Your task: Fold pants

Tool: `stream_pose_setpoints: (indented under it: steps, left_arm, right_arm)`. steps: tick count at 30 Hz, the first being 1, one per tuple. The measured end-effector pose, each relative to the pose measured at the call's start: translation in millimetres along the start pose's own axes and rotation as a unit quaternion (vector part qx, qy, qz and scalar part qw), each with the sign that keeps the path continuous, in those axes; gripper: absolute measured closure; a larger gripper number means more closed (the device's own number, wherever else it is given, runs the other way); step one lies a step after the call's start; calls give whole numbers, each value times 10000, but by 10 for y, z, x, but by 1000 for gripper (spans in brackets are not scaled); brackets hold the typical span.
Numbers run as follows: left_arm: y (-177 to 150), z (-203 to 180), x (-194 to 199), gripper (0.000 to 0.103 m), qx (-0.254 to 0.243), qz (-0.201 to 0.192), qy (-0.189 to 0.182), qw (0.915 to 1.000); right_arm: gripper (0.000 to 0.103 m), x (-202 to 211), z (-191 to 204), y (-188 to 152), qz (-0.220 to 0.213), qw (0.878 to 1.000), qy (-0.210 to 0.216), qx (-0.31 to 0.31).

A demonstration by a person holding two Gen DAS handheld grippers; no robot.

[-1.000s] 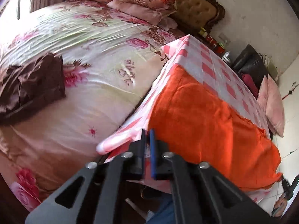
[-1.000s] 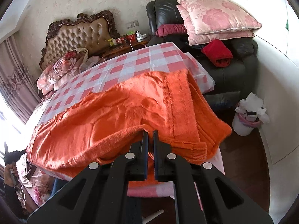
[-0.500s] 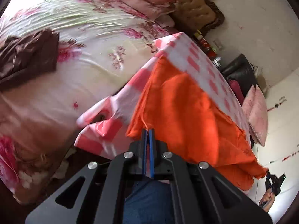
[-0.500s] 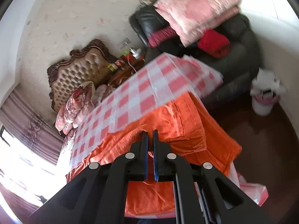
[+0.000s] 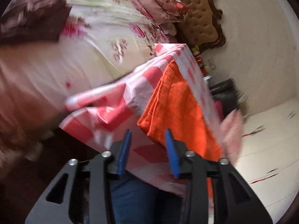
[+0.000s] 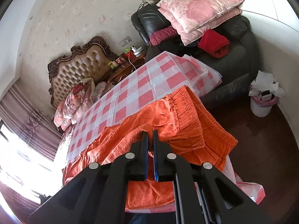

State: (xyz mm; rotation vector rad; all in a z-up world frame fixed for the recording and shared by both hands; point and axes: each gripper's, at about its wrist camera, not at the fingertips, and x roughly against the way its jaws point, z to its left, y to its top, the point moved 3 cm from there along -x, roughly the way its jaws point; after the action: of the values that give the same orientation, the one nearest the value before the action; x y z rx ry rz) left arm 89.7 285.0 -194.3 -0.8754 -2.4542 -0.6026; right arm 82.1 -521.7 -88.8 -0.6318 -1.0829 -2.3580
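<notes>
On the bench: orange pants (image 6: 173, 123) lay along the near edge of the bench (image 6: 130, 93), which was covered by a red-and-white checked cloth; the elastic waistband sat at the right-hand corner and draped over it.
Writing: no brand or label could be read; some calligraphy-like marks on the bedspread (image 5: 119, 48) were too blurred to make out.
Left hand-held gripper (image 5: 147, 136): its blue-padded jaws had just been opening and stood spread apart, with nothing pressed between them; the folded corner of the pants (image 5: 175, 110) lay just beyond the tips, its lower edge close to the right-hand pad, and whether it touched could not be told.
Right hand-held gripper (image 6: 150, 136): jaws pressed nearly together, pinching a fold of the orange cloth at the near edge of the bench, about midway along the garment.
Left end of pants: two layers lay stacked, ending in a corner at the left near corner of the bench.
Bench surroundings: a bed with a floral spread stood against the left edge, a tufted brown headboard (image 6: 80, 69) behind it.
Room: a black leather armchair (image 6: 233, 59) carried pink pillows (image 6: 198, 9) and a red garment; a white bin (image 6: 261, 104) stood on the dark floor.
Left view: strongly blurred.
</notes>
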Motion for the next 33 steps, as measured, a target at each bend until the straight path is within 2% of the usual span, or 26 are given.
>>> stream_pose_setpoints:
  steps: [2, 6, 7, 8, 10, 14, 17, 20, 21, 23, 24, 25, 26, 27, 30, 33]
  left_arm:
    - [6, 19, -46, 62, 161, 24, -280, 9995]
    - [44, 21, -167, 64, 189, 13, -528, 9984]
    - [43, 1, -198, 72, 128, 52, -595, 9981]
    - [30, -14, -215, 82, 59, 84, -546, 9985]
    - [36, -64, -209, 92, -124, 47, -458, 9989]
    - [191, -223, -43, 93, -421, -184, -282, 9985]
    - [325, -260, -31, 93, -525, -191, -154, 9983]
    - [412, -218, -123, 93, -478, -52, -20, 9988]
    - [418, -229, -133, 93, -534, -45, 27, 9986]
    - [420, -220, -138, 93, -575, -32, 54, 9983]
    - [429, -212, -142, 93, -570, -27, 53, 9984]
    - [433, -202, -153, 93, -561, -24, 57, 9984]
    - [428, -196, -156, 93, -556, -20, 61, 9984]
    - [427, -190, -167, 93, -569, -9, 69, 9984]
    - [401, -186, -183, 93, -600, 11, 109, 9981]
    - [403, -164, -202, 93, -548, 24, 96, 9984]
  right_arm:
    - [98, 15, 11, -3, -9, 10000, -35, 54]
    - [98, 42, 17, -48, 27, 9999, -80, 150]
    - [98, 47, 14, -59, 39, 9998, -88, 171]
    - [98, 53, 6, -72, 57, 9997, -109, 193]
    - [98, 60, -8, -84, 82, 9996, -131, 225]
    - [98, 87, -57, -151, 144, 9991, -197, 343]
    - [97, 64, -93, -329, 260, 9957, -469, 759]
    - [95, -14, -187, -647, 652, 9869, -814, 1233]
    - [87, -9, -213, -723, 722, 9857, -817, 1288]
    - [83, 44, -299, -826, 791, 9866, -719, 1231]
    - [77, 106, -365, -863, 804, 9891, -581, 1085]
    - [67, 167, -432, -875, 804, 9914, -484, 910]
    - [39, 218, -486, -873, 754, 9926, -531, 791]
    - [29, 310, -556, -839, 603, 9939, -623, 685]
    - [29, 483, -637, -654, 385, 9965, -569, 469]
    - [29, 439, -414, -335, 285, 9936, -723, 822]
